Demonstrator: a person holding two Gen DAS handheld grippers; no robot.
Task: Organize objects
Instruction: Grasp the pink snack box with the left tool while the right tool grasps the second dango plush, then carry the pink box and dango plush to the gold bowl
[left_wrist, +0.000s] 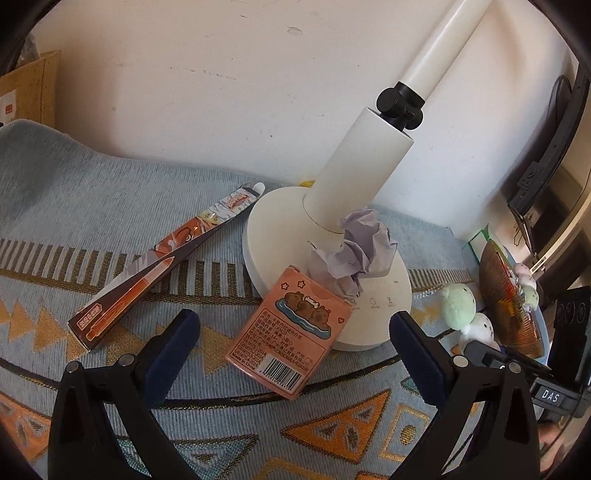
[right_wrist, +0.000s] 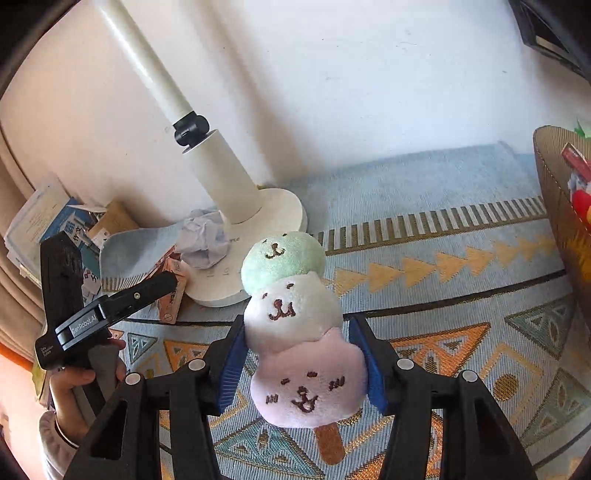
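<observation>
- One item is in hand: plush dango skewer (right_wrist: 299, 332), three stacked faces (green, white, pink) on a brown stick, pinched by the right gripper (right_wrist: 301, 363); jaws pressed against the pink and white balls on both sides, toy upright above the patterned cloth (right_wrist: 461, 266).
- Left gripper (left_wrist: 295, 354) holds nothing; jaws spread wide, hovering just short of the pink card box (left_wrist: 286, 332), which leans against the lamp base (left_wrist: 369, 314).
- Crumpled paper ball (left_wrist: 354, 254) sits on the lamp base, touching the lamp column and just behind the pink card box.
- Long pen box (left_wrist: 162, 269) lies flat on the cloth, left of the lamp, its far end near the base.
- Brown basket (right_wrist: 554, 206) at right edge of the right wrist view already holds some colourful stuff; can't tell what exactly. Likely the drop-off, judging by contents.
- Progress guess: early to middle. Plush lifted but not yet placed; card box, pen box and paper ball untouched on the cloth.
- Left: carry plush to the basket well to the right, release; then card box looks like next pick for the left gripper.
- Paper clutter (right_wrist: 48, 225) beyond the cloth edge, not sure if in scope.
</observation>
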